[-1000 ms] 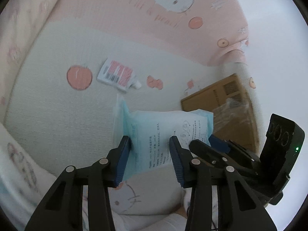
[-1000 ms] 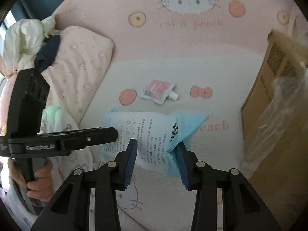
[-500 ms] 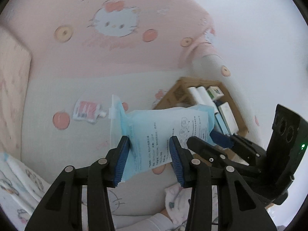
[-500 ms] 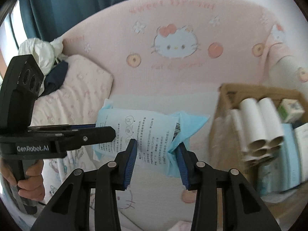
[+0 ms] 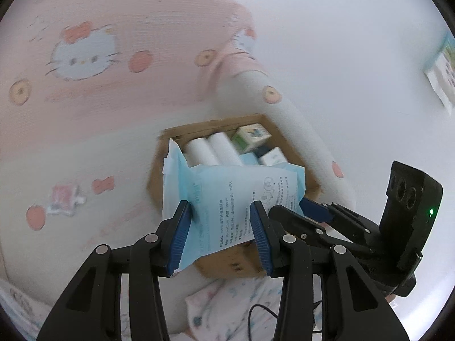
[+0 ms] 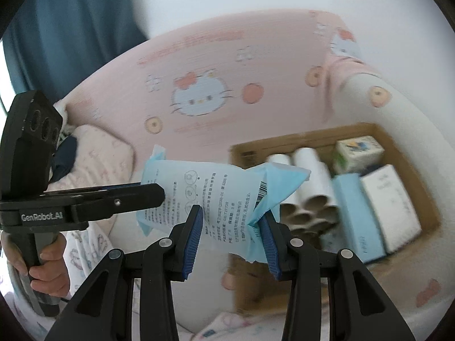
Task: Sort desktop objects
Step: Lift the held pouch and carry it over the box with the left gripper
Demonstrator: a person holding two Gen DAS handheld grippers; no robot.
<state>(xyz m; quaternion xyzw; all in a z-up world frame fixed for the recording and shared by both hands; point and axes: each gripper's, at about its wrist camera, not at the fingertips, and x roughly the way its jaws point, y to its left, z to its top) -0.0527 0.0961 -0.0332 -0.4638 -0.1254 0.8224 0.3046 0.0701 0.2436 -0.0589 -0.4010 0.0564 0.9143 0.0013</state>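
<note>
A light-blue soft tissue pack [image 5: 227, 193] with printed text hangs in the air, held at both ends. My left gripper [image 5: 220, 213] is shut on its left part and my right gripper [image 5: 290, 209] grips its right end from the side. In the right wrist view the pack [image 6: 204, 182] sits between the blue pads of my right gripper [image 6: 231, 218], with my left gripper [image 6: 153, 189] clamped on its far left edge. The pack hovers over the near left corner of an open cardboard box [image 5: 199, 126]. A red-and-white pouch [image 5: 64, 199] lies on the sofa seat to the left.
The box [image 6: 312, 136] holds white rolls [image 6: 310, 170], a printed cube carton [image 6: 358, 147] and flat blue and white packs [image 6: 389, 201]. A pink cartoon-cat sofa back [image 6: 199, 99] rises behind it. A pillow [image 6: 93, 153] and a dark blue curtain [image 6: 71, 28] are at the left. A hand [image 6: 48, 267] holds the left gripper.
Both grippers have lifted the tissue pack off the sofa seat and carried it to the right. The open box has come into view beneath it, and the pouch has stayed behind.
</note>
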